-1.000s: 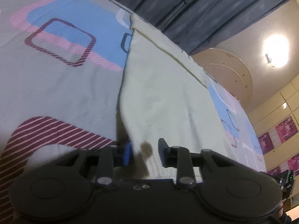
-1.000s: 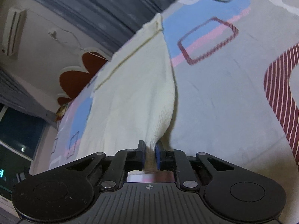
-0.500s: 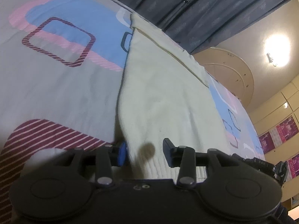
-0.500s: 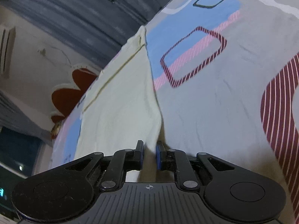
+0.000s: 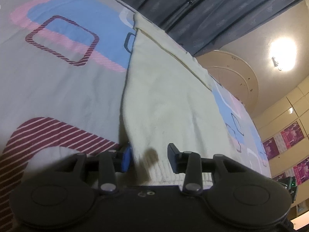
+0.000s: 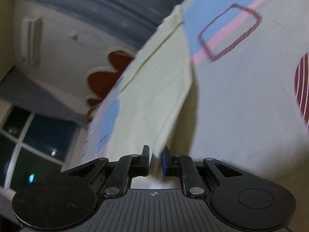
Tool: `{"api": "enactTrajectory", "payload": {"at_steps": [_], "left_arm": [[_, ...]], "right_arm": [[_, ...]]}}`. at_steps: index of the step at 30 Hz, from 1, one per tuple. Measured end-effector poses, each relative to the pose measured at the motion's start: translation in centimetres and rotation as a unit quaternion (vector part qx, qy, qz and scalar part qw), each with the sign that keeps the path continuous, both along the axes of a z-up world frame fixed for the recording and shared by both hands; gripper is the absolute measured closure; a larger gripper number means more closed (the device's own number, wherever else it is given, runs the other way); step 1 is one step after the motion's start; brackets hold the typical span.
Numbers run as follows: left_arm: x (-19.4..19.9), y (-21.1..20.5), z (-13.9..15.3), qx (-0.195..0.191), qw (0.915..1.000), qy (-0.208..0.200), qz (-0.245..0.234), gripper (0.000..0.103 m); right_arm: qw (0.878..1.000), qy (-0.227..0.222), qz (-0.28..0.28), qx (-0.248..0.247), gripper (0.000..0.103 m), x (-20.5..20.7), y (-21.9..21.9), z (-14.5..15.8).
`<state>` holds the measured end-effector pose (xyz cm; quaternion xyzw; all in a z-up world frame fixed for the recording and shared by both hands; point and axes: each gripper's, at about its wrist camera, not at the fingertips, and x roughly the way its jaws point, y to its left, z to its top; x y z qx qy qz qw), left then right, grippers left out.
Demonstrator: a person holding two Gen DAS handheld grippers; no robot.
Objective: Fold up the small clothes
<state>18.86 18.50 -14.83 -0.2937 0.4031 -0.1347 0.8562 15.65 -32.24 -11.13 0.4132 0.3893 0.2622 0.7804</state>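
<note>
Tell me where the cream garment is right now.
The cream garment lies spread on the patterned bedsheet, reaching toward the dark curtain. Its near hem lies between the left gripper's open fingers and is pinched in the right gripper.

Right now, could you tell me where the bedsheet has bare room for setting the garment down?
The bedsheet is bare left of the cream garment, around the striped square. In the right wrist view, bare sheet lies right of it too. Crowded: the near hem at the left gripper and right gripper.

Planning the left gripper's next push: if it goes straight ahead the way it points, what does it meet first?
The cream garment. The left gripper is open, its ribbed hem already between the fingers, so it would run onto the cloth on the patterned bedsheet. Depth is unclear.
</note>
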Motion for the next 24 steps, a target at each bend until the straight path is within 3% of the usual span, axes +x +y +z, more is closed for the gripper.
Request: {"api": "enactTrajectory", "payload": {"at_steps": [5, 8, 11, 12, 13, 15, 16, 18, 20, 22, 24], "left_arm": [[0.4, -0.7, 0.4, 0.005, 0.9999, -0.007, -0.009, 0.063], [0.2, -1.1, 0.6, 0.015, 0.9997, -0.013, -0.011, 0.055], [0.4, -1.0, 0.3, 0.012, 0.9998, -0.008, -0.009, 0.062], [0.6, -1.0, 0.2, 0.021, 0.9998, -0.001, -0.007, 0.095], [0.8, -1.0, 0.3, 0.024, 0.9997, 0.003, -0.009, 0.101], [0.1, -0.9, 1.8, 0.011, 0.9988, -0.045, -0.015, 0.1], [-0.2, -1.0, 2.4, 0.025, 0.9979, -0.058, -0.016, 0.1], [0.0, -1.1, 2.3, 0.056, 0.9973, -0.048, -0.011, 0.1], [0.7, -0.7, 0.4, 0.07, 0.9975, 0.004, -0.003, 0.1], [0.4, 0.1, -0.3, 0.036, 0.9993, 0.003, 0.013, 0.1], [-0.3, 0.7, 0.4, 0.006, 0.9996, -0.012, 0.026, 0.1]], "right_arm": [[0.997, 0.028, -0.055, -0.051, 0.089, 0.7, -0.3, 0.2], [0.997, 0.037, -0.04, -0.058, 0.09, 1.0, 0.1, 0.3], [0.996, 0.035, -0.024, -0.078, 0.09, 1.3, 1.0, 0.6], [0.995, 0.039, -0.023, -0.086, 0.09, 1.5, 1.3, 0.5], [0.994, 0.039, -0.025, -0.095, 0.1, 1.4, 1.4, 0.6], [0.994, 0.015, -0.031, -0.104, 0.1, 1.0, 1.9, 1.6], [0.995, -0.012, -0.036, -0.088, 0.1, 0.3, 1.7, 2.7], [0.995, -0.05, -0.039, -0.077, 0.1, -0.4, 1.5, 4.3], [0.994, -0.033, -0.037, -0.099, 0.1, 0.3, 1.8, 3.7], [0.988, 0.037, -0.026, -0.147, 0.1, 1.4, 2.4, 1.3], [0.991, 0.045, -0.043, -0.12, 0.1, 1.1, 1.8, 1.2]]}}
